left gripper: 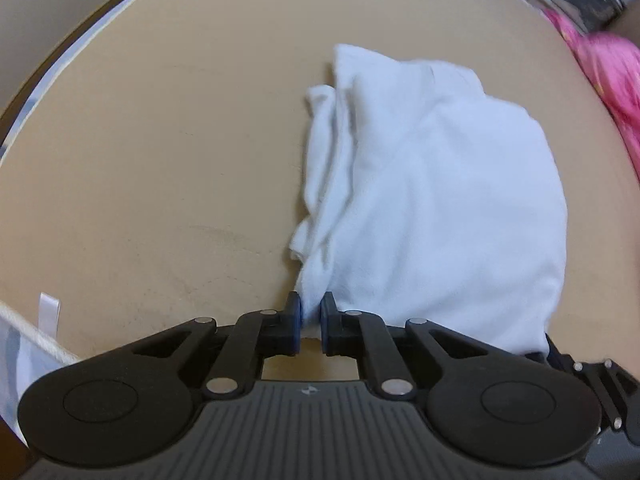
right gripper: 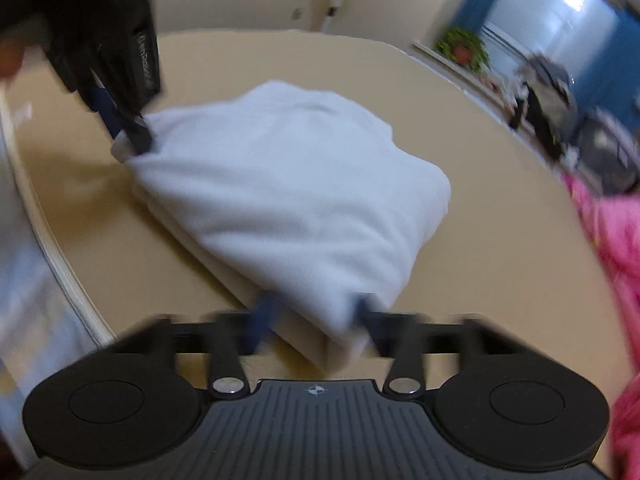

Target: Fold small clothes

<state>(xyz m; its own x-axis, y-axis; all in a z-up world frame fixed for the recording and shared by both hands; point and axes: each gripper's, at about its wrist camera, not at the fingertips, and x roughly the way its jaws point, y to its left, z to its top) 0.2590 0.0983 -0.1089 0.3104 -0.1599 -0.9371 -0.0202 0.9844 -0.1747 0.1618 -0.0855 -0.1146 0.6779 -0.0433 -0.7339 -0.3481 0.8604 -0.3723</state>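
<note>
While angled downward, both claws pinch white garment (left gripper: pixel 432 184).

One white garment (left gripper: pixel 432 184), two tools (left gripper: pixel 310 316)

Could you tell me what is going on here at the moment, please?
A person is folding a small white garment on a tan table with a handheld gripper in each hand. The left gripper has pinched one corner of the cloth. The right gripper has a neighbouring corner between its fingers; that view is blurred. A pink cloth lies at the table's edge.
</note>
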